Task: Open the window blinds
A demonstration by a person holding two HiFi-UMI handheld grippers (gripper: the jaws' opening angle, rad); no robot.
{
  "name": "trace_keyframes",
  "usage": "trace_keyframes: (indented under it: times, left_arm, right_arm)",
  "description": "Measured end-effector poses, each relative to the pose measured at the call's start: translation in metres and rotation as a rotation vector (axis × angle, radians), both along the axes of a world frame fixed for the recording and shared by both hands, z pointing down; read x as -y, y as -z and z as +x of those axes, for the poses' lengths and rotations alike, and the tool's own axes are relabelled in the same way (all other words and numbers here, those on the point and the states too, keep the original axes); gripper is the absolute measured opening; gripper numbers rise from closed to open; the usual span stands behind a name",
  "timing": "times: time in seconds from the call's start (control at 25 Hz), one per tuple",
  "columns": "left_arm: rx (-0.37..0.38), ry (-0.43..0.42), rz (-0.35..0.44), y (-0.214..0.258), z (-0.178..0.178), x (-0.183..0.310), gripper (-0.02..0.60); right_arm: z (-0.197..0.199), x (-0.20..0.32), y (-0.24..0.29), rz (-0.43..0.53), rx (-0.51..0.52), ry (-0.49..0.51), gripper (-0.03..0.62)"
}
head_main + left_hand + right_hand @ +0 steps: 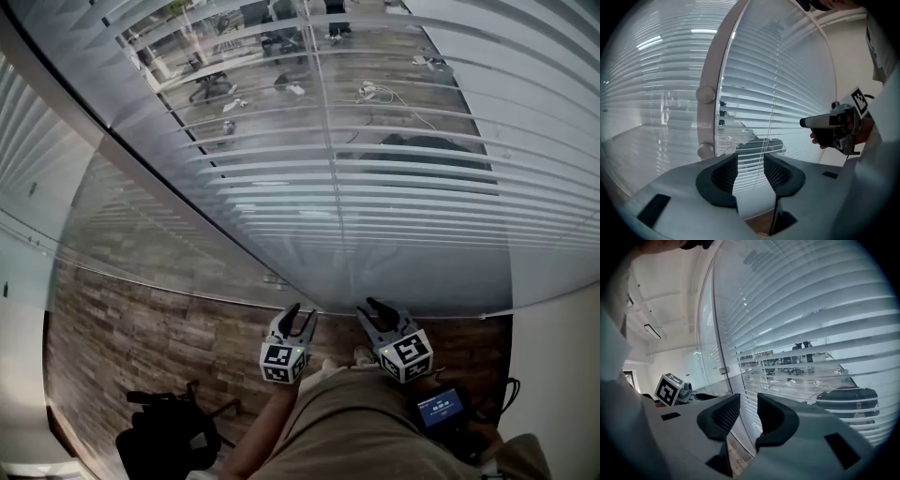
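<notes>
Head view shows the white horizontal-slat window blinds [403, 187] hanging down the glass wall. The slats are tilted partly open toward the top edge and lie flatter near the bottom rail. Their thin white cord [773, 93] runs in line with the left gripper [751, 164], whose jaws stand apart on nothing. The right gripper [749, 411] is likewise released and empty. A pinch could miss so fine a cord, or catch and bend a slat instead. Below lies the brown wood-plank floor [141, 319], with a black office chair [169, 436] at its near edge.
</notes>
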State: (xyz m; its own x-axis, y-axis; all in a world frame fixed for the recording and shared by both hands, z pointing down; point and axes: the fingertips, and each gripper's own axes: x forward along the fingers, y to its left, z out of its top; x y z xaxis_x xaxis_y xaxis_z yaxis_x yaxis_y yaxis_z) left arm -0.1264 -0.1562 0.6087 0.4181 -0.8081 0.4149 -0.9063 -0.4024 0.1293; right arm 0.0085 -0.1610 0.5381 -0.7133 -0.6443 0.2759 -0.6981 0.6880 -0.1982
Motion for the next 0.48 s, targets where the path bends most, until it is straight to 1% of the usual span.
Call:
trace_keyframes:
  times: [0.08, 0.24, 0.48]
  left_arm:
    - [-0.009, 0.002, -0.006, -0.003, 0.000, 0.000, 0.186]
    - [-0.069, 0.009, -0.033, -0.005, 0.000, -0.002, 0.186]
    - [-0.072, 0.019, -0.051, -0.017, -0.004, -0.012, 0.186]
  right_arm:
    - [-0.001, 0.000, -0.003, -0.006, 0.006, 0.002, 0.120]
    - [-0.003, 0.000, 0.000, -0.015, 0.016, 0.011, 0.120]
    - [-0.007, -0.008, -0.010, -0.023, 0.017, 0.025, 0.120]
